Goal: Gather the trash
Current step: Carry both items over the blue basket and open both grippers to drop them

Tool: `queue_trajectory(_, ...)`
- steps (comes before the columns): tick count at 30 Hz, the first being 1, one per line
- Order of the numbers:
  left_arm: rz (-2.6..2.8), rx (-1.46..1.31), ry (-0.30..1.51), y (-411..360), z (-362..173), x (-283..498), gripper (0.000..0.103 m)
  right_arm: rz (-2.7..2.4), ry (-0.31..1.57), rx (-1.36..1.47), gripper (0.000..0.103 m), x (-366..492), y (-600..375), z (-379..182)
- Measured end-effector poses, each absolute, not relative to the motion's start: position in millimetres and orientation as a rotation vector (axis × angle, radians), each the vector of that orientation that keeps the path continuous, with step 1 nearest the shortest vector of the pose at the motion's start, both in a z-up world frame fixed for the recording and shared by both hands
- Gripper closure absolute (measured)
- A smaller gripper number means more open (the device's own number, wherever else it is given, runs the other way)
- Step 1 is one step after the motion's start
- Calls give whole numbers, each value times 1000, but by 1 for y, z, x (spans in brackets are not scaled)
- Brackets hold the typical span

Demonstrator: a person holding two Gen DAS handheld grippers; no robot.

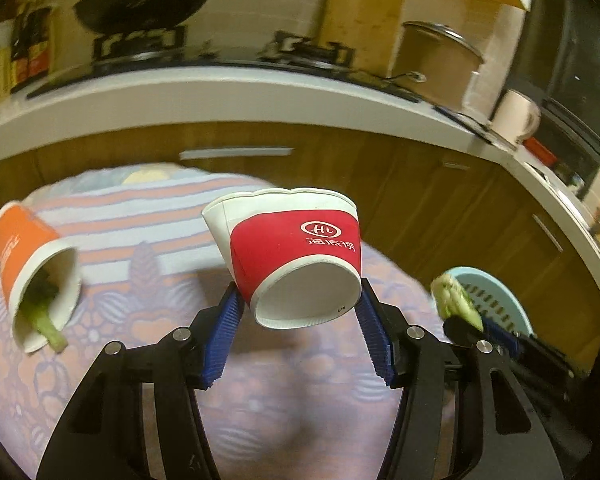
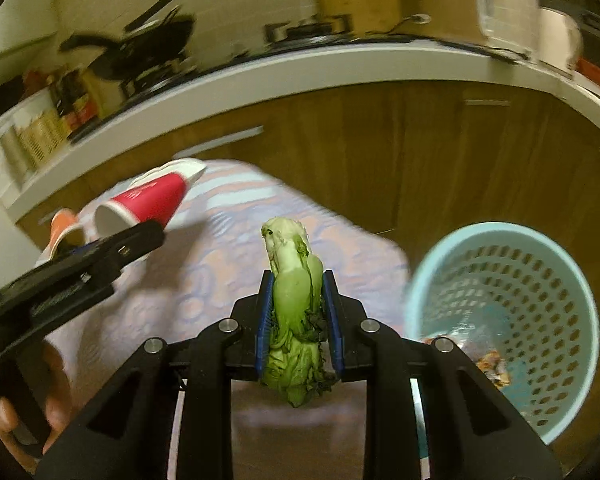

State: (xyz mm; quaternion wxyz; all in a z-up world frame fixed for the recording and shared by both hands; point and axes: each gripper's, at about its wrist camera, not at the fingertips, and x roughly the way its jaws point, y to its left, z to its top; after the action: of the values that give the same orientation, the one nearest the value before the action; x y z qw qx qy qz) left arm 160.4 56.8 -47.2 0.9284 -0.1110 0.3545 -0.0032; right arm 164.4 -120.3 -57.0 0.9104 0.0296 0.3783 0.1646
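Now, the left gripper [image 1: 298,308] has its blue pads pinched on the base of the red paper cup [image 1: 292,254], lifted clear of the patterned tablecloth [image 1: 148,280], while the right gripper [image 2: 298,308] is clamped tight on a limp green vegetable stalk [image 2: 294,304]. Just to the right sits the pale blue mesh bin [image 2: 540,280], already with some scraps at its bottom. Out on the cloth, an orange cup [image 1: 32,268] lies tipped with a green stem inside, so by my reckoning that one's left to fetch after these two go in
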Motion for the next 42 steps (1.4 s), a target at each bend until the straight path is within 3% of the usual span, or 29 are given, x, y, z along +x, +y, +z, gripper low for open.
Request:
queue_trajectory(23, -352, -64, 801, -135, -64, 204, 48, 23, 760, 222, 82, 175, -295, -59)
queue_trajectory(42, -371, -26, 862, -161, -85, 214, 48, -32, 828, 258, 82, 183, -320, -82)
